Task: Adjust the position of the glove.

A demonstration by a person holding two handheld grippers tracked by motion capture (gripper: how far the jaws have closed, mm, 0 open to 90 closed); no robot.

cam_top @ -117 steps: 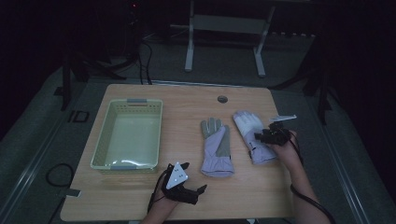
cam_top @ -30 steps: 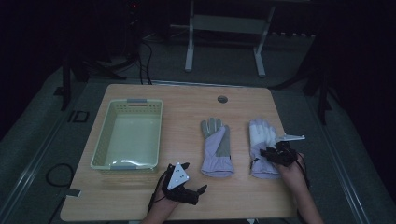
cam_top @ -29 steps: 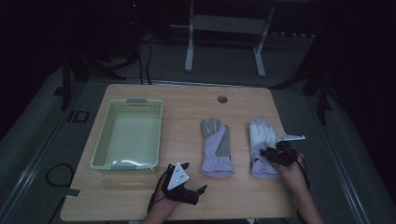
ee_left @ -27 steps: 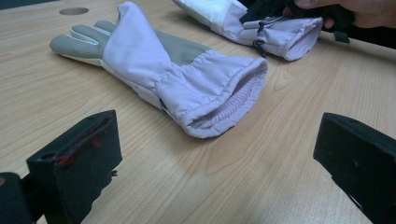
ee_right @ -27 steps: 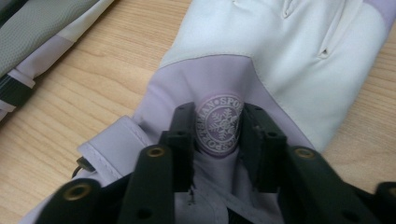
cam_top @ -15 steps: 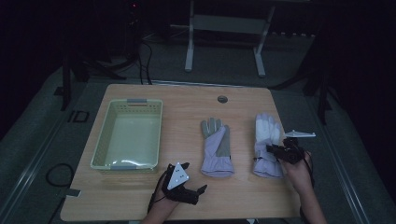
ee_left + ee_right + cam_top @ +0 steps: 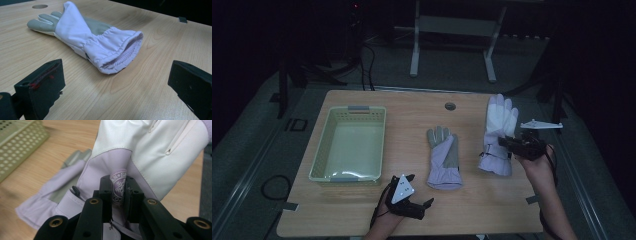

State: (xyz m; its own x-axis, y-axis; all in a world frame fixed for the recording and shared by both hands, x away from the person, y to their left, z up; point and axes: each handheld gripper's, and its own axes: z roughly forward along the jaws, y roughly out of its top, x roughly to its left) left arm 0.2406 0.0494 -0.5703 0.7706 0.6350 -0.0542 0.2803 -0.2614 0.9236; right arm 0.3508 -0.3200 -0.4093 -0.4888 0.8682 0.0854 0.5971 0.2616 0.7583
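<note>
Two padded gloves on a wooden table, one pinched by the right gripper.

High view: right glove lies near the table's right edge beside left glove; one perforated green basket stands at left.
Left gripper view: left gripper rests low, jaws wide apart, facing the ribbed cuff.
Right gripper view: right gripper clamps a fold of smooth white-and-lilac fabric.
</note>
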